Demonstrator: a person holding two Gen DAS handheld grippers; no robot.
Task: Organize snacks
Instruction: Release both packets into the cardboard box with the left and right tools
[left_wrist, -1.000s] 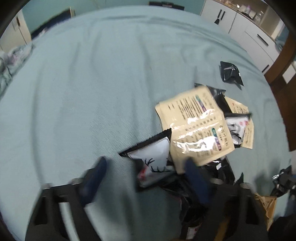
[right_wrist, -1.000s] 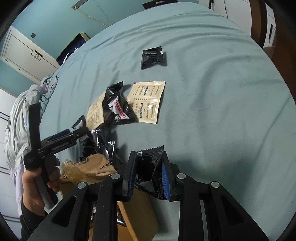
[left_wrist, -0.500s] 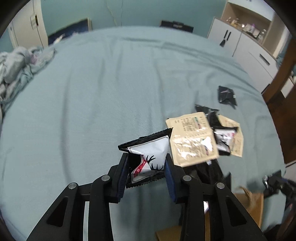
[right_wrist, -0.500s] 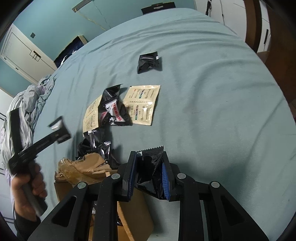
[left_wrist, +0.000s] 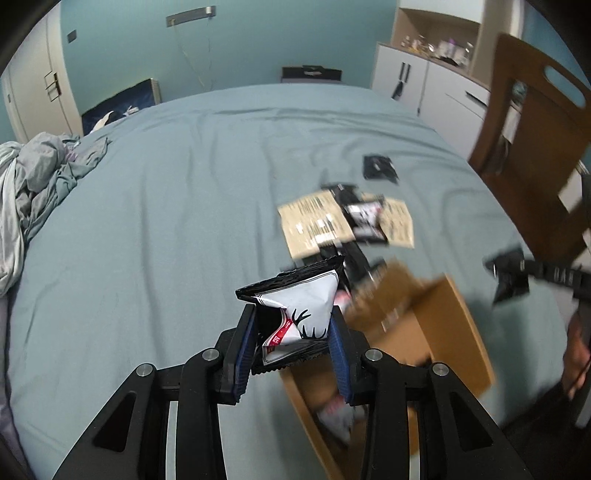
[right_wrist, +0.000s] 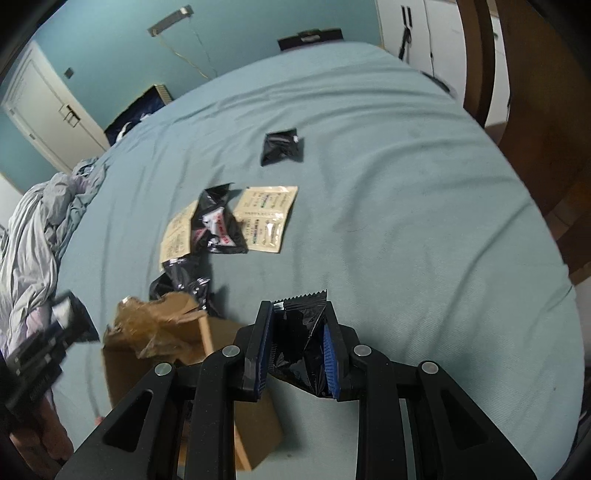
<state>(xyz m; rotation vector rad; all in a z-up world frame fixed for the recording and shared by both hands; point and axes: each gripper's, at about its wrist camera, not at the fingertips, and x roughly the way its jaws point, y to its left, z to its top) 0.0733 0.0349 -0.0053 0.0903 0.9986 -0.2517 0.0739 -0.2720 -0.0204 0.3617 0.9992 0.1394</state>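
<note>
We are holding a white snack packet in the left gripper, its jaws clamped on it, and a black snack packet in the right gripper likewise, both hanging beside the cardboard box on the bed, the left one nearer its opening.

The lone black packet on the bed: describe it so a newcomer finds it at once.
On the teal bed, look past the cardboard box and the cluster of tan sachets. The lone black packet lies further up the sheet, apart from everything. Unlike the other loose packets, it touches nothing and shows almost no print.
</note>
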